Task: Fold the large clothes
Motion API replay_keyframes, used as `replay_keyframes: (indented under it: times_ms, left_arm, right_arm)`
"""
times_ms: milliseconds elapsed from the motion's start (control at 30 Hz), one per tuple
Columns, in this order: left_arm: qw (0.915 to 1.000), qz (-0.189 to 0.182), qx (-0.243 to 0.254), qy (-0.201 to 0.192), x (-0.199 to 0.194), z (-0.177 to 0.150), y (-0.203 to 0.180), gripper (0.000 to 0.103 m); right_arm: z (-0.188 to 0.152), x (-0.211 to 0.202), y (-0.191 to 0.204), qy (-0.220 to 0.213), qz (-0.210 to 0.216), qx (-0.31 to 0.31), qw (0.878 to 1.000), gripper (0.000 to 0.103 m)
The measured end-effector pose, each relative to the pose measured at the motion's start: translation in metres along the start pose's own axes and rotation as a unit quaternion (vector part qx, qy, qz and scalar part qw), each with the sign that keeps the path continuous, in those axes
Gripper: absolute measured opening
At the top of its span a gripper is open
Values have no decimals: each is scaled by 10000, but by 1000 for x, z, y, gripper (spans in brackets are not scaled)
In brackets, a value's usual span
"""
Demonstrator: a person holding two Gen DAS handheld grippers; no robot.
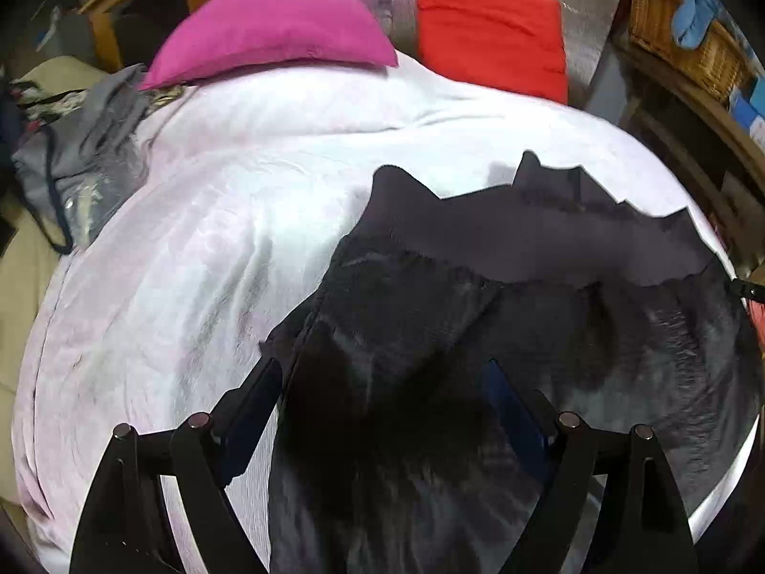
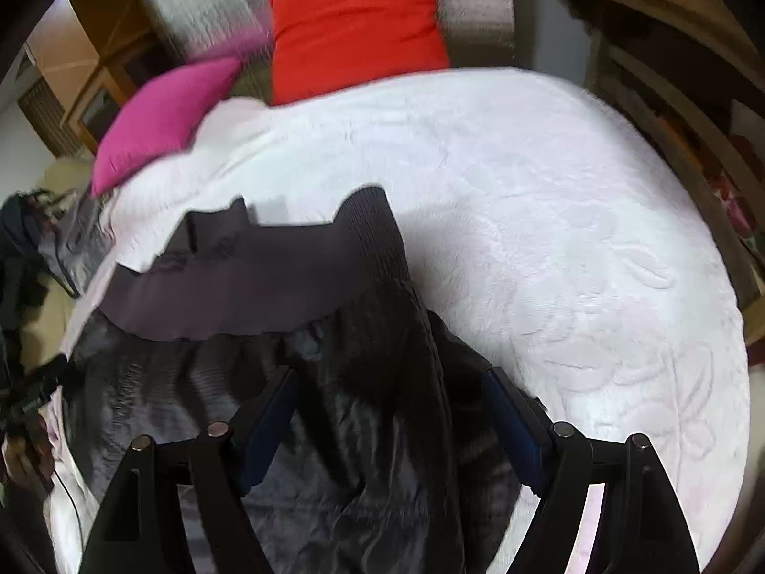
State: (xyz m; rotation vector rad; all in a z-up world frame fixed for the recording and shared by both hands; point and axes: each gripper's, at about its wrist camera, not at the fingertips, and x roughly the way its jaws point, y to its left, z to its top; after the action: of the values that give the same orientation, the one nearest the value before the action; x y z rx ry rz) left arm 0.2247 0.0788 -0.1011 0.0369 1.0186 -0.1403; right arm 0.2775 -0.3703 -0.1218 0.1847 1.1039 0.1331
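Note:
A large dark grey and black garment [image 1: 502, 296] with a ribbed hem lies spread on a white bedspread [image 1: 191, 248]. My left gripper [image 1: 385, 378] is open, its fingers straddling the garment's left edge, fabric between them. In the right wrist view the same garment [image 2: 267, 287] lies at the left and centre on the bedspread [image 2: 550, 239]. My right gripper [image 2: 389, 382] is open over the garment's right edge, with dark fabric between its fingers.
A magenta pillow [image 1: 267, 28] and a red pillow [image 1: 492, 28] lie at the head of the bed. Grey clothes [image 1: 81, 167] are piled at the bed's left side. A wicker basket [image 1: 688, 43] stands on wooden furniture at the right.

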Motion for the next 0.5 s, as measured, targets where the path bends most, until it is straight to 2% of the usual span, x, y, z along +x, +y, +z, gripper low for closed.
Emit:
replay_keyframes:
  times_ms: [33,67,100,133,167,300,400,467,500]
  left_arm:
    - [10000,38,39,49,6,2,-1,85]
    - [9999,116,74,37,9,2,-3,77]
    - [9998,164,130,52,12,0,-6,40]
    - [9994,237,145,204,20,1,-6,12]
    - [9995,93,-9,290,24,1,-2,12]
    - [9997,-43,-226,28,23,2,6,9]
    - [9986,-153,-462,214,43,-1,11,9]
    - [9988,-79,-458,170,41,-4,10,10]
    - [9991,-16,-403,163,38,-5,9,14]
  right_arm:
    - [0,7,5,78,43,-139,9999,60]
    - [0,13,10,189,-10,-265,9995,43]
    - [-1,16,12,277,-103,-340,9990,20]
    - [-1,19,16,322,-172,-464,9983,12]
    - [0,15,20,240,-287,-595,9975,10]
    - [7,-11,20,-212,-402,-591,9972,8]
    - [3,27,-1,185,-489,-213,9984,9]
    - [-5,32,-3,66,-385,23,9992,11]
    - [-6,28,-2,10,-344,52,9994,16]
